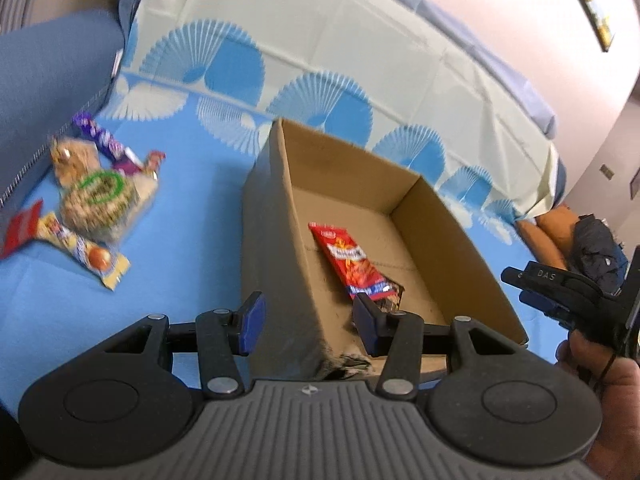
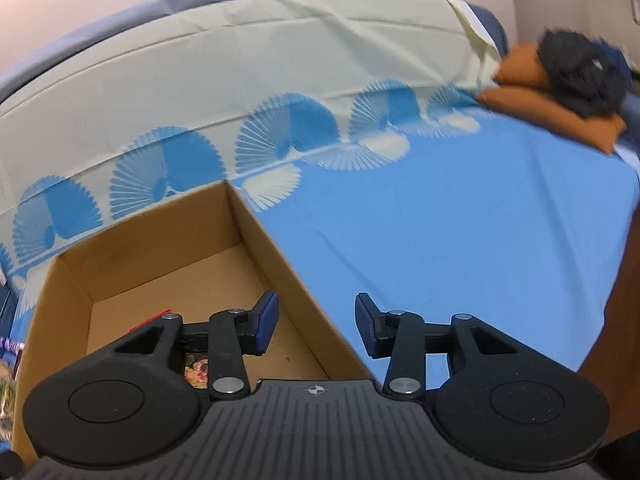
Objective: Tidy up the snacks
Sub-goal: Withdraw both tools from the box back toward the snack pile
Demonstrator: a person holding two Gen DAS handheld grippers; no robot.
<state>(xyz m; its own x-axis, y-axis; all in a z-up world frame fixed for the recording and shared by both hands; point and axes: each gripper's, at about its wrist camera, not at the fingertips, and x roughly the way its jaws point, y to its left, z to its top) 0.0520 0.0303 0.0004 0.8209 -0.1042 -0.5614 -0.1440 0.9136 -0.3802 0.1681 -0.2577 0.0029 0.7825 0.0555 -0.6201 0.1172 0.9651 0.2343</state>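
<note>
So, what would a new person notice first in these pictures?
Probably the open cardboard box in the middle of the blue cloth, with one red snack packet lying on its floor. Next, the loose snack pile on the cloth to the box's left. Both grippers, left and right, are open and hold nothing.

A blue fan-patterned tablecloth covers the desk, bearing an open brown cardboard box and a heap of wrapped snack packets.
</note>
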